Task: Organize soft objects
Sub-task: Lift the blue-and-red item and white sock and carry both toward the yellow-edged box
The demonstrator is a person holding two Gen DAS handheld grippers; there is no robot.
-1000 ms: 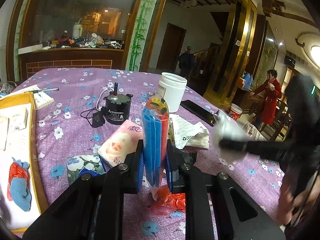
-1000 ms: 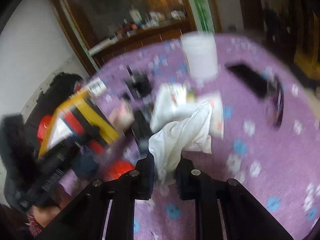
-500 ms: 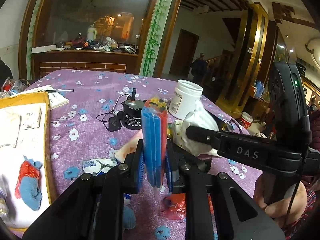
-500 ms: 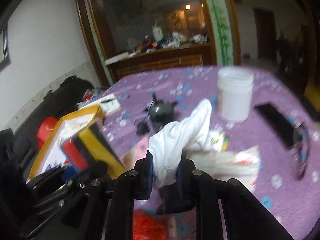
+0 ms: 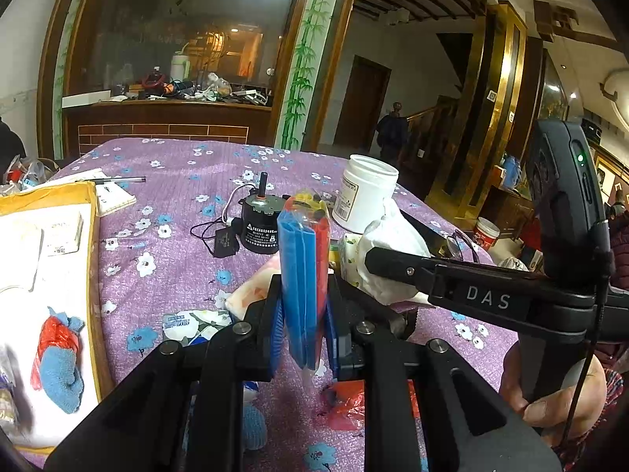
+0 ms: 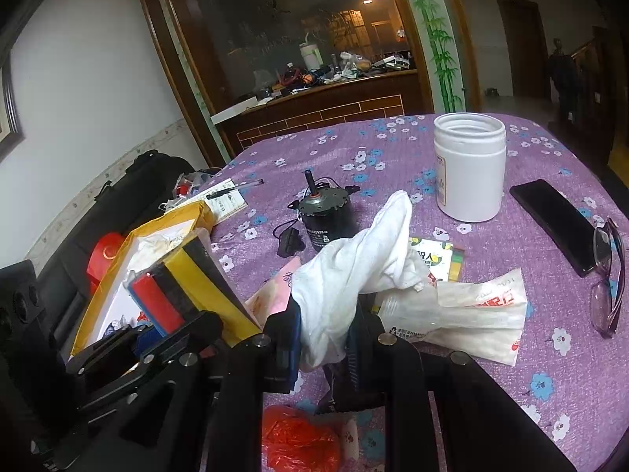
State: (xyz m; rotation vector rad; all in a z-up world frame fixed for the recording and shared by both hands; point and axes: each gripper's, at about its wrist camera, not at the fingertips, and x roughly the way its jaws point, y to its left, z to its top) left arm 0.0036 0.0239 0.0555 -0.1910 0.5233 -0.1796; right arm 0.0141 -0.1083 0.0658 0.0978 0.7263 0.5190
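My left gripper [image 5: 302, 328] is shut on a clear pack of coloured sponge strips [image 5: 302, 275], held upright above the purple flowered tablecloth [image 5: 177, 196]; the pack also shows in the right wrist view [image 6: 184, 283]. My right gripper [image 6: 323, 338] is shut on a crumpled white cloth [image 6: 354, 263], held above the table; from the left wrist view the cloth [image 5: 393, 244] sits just right of the sponge pack. A yellow-rimmed box [image 5: 92, 236] at the left holds a red-and-blue cloth bundle [image 5: 59, 358].
On the table stand a black motor with cable [image 6: 326, 220], a white jar [image 6: 469, 169], a black phone [image 6: 554, 224], glasses [image 6: 609, 279], tissue packs [image 5: 251, 291], a white plastic bag [image 6: 471, 314] and a red bag [image 6: 298, 440]. A notepad with a pen [image 5: 114, 192] lies beyond the box.
My right gripper has swung left with the white cloth and now sits close beside my left gripper. The left gripper with the sponge pack has risen slightly.
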